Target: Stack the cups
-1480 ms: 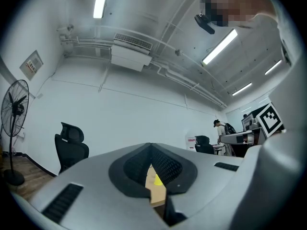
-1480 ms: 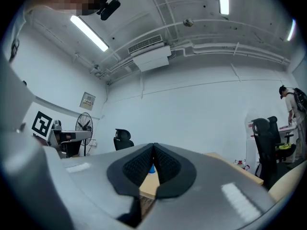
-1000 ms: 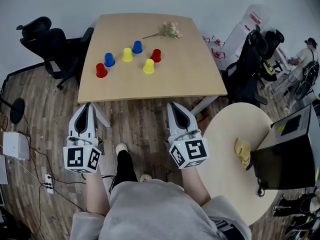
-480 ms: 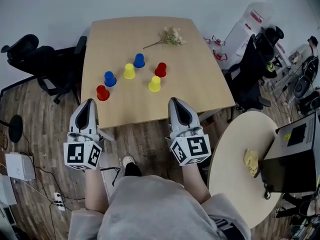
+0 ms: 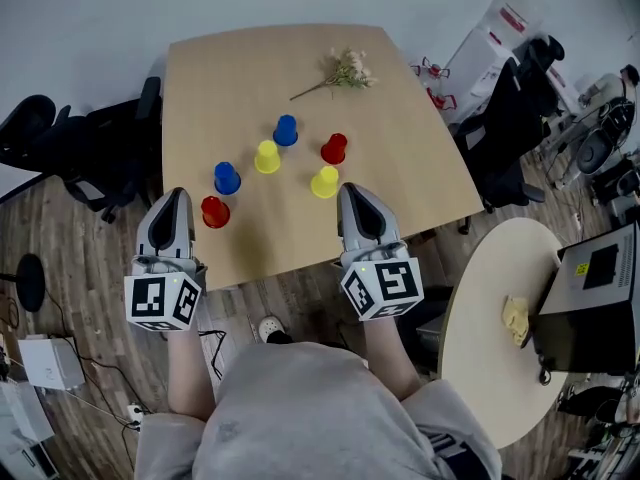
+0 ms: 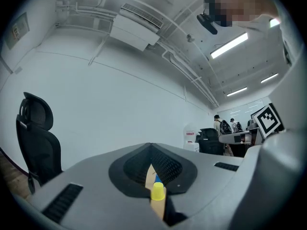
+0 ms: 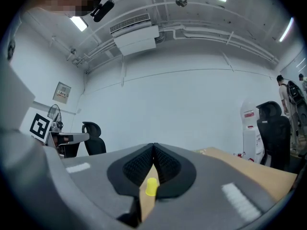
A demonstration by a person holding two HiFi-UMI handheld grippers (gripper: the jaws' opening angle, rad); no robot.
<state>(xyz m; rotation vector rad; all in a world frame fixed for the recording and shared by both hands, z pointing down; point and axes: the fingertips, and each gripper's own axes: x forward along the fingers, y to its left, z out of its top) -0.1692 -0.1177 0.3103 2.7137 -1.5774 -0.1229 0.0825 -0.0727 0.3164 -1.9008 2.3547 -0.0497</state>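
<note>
On the pale wooden table six cups stand upside down and apart from each other, none stacked. A blue cup is farthest, with a yellow cup just near and left of it and a red cup to its right. A second yellow cup sits nearer, a second blue cup stands further left, and a second red cup is nearest the front left edge. A sprig of dried flowers lies at the far side. The left gripper reaches over the near edge just left of the second red cup, its jaws closed on nothing. The right gripper is beside the second yellow cup, just right of it, its jaws also pressed together and empty. A round table stands to the near right, and an office chair to the left.
</note>
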